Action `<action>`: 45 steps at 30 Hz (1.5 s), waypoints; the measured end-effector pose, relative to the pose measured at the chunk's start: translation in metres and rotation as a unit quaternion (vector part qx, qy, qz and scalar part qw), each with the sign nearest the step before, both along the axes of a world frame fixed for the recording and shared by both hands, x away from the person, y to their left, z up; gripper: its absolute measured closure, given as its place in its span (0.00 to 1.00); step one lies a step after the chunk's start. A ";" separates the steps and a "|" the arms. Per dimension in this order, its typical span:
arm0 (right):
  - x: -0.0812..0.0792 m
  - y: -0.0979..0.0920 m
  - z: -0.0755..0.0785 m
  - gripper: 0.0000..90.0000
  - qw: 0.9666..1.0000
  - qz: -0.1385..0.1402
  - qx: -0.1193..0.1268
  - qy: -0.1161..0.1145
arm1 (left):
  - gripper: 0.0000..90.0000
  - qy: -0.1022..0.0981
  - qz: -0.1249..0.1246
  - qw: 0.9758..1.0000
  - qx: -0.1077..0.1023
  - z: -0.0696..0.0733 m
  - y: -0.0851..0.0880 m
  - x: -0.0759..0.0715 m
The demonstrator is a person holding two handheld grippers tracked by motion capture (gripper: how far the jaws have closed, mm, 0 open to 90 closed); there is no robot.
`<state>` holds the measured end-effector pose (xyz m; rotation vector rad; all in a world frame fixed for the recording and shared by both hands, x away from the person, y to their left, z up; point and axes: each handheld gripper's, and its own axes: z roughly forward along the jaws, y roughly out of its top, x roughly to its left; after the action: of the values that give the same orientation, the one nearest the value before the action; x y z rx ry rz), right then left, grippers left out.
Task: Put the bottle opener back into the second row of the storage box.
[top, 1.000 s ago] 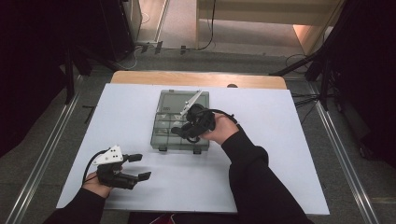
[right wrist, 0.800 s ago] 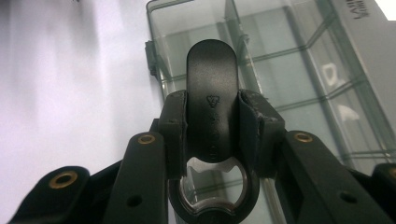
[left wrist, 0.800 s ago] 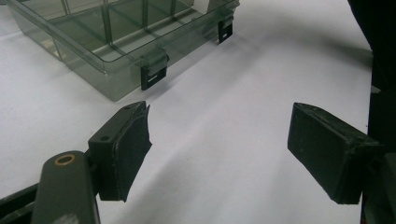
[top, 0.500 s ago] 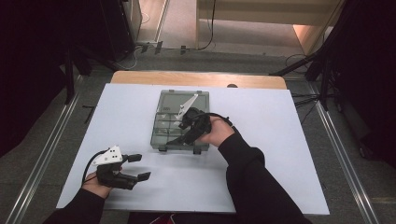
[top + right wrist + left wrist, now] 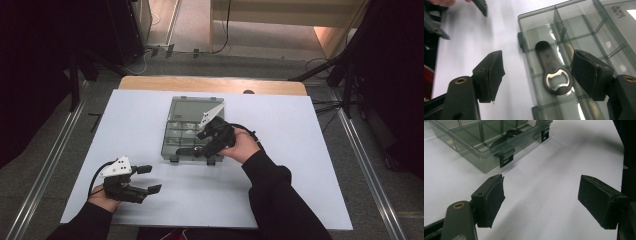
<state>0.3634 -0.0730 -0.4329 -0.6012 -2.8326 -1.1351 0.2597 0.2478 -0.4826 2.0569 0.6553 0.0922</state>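
My left gripper (image 5: 145,179) rests low on the white table (image 5: 300,150) near its front left corner, jaws spread wide with nothing between them; in the left gripper view both pads (image 5: 489,200) hang over bare tabletop, the smoky clear organizer box (image 5: 192,131) up ahead. Mid-table, the box lies open, lid folded back. A second ago my right gripper (image 5: 207,142) was clamped shut over the front row of compartments; its jaws have just been opening and now stand wide, empty. The bottle opener (image 5: 554,71) lies flat in a front compartment by the latch (image 5: 521,42), just below and between the pads, untouched. I read that as the drop made; withdrawing and closing the lid likely follow.
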 end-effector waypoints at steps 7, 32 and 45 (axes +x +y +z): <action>-0.012 -0.016 0.000 0.30 1.000 -0.028 0.006 0.002 | 0.23 0.002 0.002 1.000 0.000 0.000 0.000 0.000; -0.047 -0.068 -0.012 0.29 0.995 -0.093 0.032 0.002 | 0.23 0.001 -0.003 1.000 0.000 0.000 -0.001 0.000; -0.064 -0.088 -0.016 0.29 0.992 -0.117 0.038 -0.005 | 0.23 0.001 -0.003 1.000 0.001 0.000 -0.001 0.000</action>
<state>0.2991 -0.1611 -0.4493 -0.9452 -2.7667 -1.2763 0.2595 0.2468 -0.4821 2.0620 0.6499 0.0867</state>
